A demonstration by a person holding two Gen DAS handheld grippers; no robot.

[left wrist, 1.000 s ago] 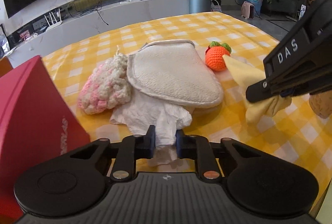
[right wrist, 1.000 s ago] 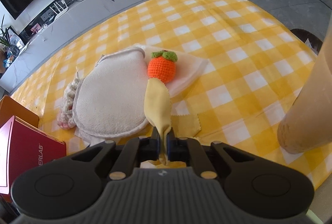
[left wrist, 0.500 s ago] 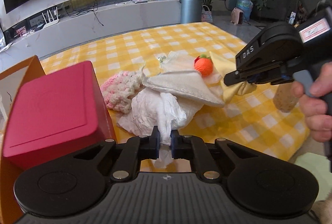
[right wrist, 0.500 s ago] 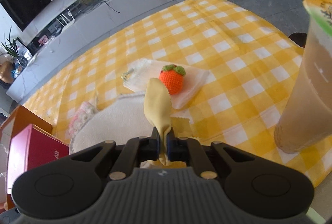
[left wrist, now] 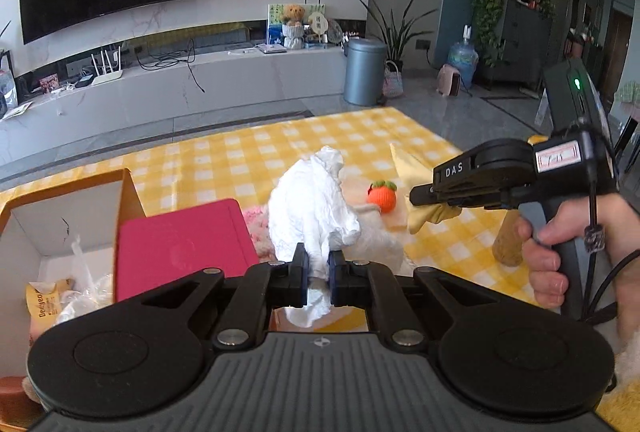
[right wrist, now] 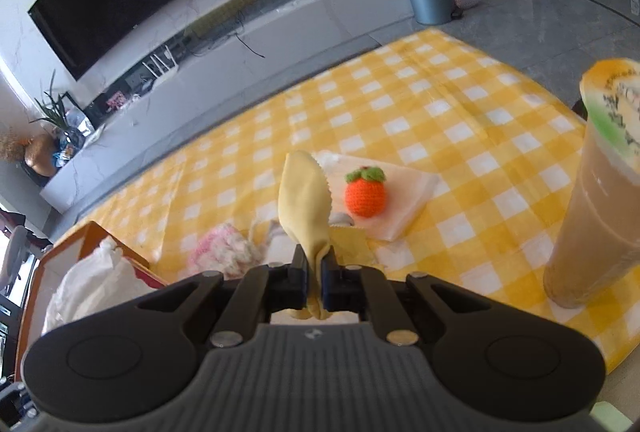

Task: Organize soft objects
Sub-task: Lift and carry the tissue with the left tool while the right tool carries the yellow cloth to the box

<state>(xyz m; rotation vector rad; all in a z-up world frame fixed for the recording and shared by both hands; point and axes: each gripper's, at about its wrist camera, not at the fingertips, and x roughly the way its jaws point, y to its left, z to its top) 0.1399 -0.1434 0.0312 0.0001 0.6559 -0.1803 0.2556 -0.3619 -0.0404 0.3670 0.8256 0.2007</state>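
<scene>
A: Where do the soft things sit relative to the open orange cardboard box (left wrist: pixel 132 187)?

B: The left gripper (left wrist: pixel 318 274) is clamped on a crumpled white paper tissue (left wrist: pixel 312 207), held up in the air just beside the box, over the box's red lid (left wrist: pixel 180 244). The right gripper (right wrist: pixel 315 280) is pinched on a pale yellow soft cloth (right wrist: pixel 302 199), farther from the box. Beyond that, on the yellow checked tablecloth (right wrist: pixel 440 119), an orange crocheted fruit with a green top (right wrist: pixel 365 193) rests on a flat white napkin (right wrist: pixel 416 187). A pink and white knitted bundle (right wrist: pixel 224 250) lies close to the box.

A: How would these handle?

B: The tissue looks nearly weightless, limp and easily torn; a pinch through a bunched fold, as now, seems safest. The cloth drapes, so a hold near one end lets it hang clear. The fruit probably squashes; a grip across its middle would suit.

A: Anything to avoid?

B: The tall milk-tea cup (right wrist: pixel 596 191), far from the box, could tip.
</scene>
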